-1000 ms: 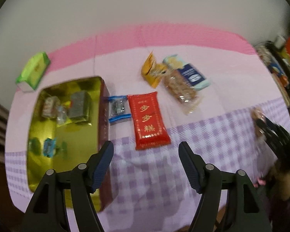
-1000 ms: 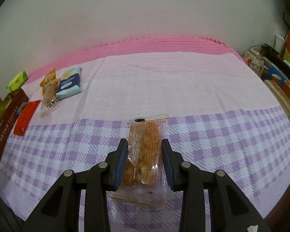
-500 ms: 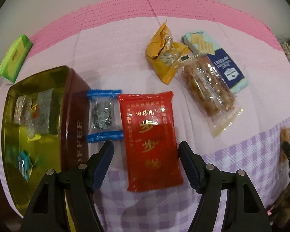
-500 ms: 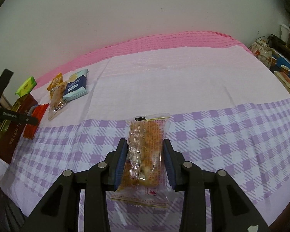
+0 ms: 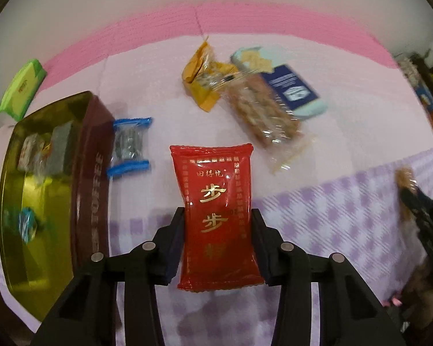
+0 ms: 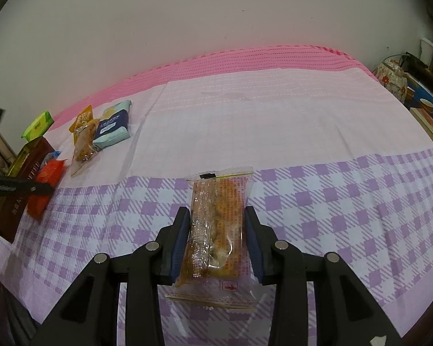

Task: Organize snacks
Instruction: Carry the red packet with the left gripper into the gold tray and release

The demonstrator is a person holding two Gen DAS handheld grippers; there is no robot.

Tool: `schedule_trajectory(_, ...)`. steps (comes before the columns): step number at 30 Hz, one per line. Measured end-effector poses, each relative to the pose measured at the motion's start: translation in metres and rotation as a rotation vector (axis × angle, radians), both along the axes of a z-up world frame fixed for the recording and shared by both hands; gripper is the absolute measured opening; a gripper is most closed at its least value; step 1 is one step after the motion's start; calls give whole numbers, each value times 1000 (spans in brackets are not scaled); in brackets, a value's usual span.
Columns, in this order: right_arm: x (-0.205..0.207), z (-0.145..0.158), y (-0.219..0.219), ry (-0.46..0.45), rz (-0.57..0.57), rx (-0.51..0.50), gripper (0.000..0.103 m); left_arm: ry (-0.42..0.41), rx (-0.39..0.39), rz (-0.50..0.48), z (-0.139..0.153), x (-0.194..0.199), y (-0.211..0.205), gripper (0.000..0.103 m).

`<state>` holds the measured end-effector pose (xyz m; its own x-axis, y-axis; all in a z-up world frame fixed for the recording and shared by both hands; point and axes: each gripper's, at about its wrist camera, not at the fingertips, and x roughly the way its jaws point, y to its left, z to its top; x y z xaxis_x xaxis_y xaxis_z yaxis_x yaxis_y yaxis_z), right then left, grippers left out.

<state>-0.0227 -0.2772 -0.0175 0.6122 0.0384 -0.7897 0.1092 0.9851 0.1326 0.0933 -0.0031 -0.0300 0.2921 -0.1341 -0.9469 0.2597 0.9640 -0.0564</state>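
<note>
Between my left gripper [image 5: 218, 232] jaws, just closed: red foil packet [image 5: 216, 199], glossy, flat, pinched at its sides | tin [image 5: 47, 190] open, left of it | right gripper [image 6: 216, 239] clamps clear crackly biscuit packet [image 6: 216, 230] | risk: slick film may slide or buckle, pads bite edges only.

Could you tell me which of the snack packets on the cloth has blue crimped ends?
The small clear candy packet lying beside the toffee tin. Its neighbours differ: the red packet is solid red, and the long clear biscuit packet has plain ends.
</note>
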Motion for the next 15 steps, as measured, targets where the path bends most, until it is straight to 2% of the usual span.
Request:
schedule_trajectory(9, 1, -2, 4, 3, -2, -18, 36, -134, -30, 1, 64, -50, 17, 44)
schedule_trajectory(15, 0, -2, 6, 6, -6, -33, 36, -196, -25, 34, 90, -68, 42, 44)
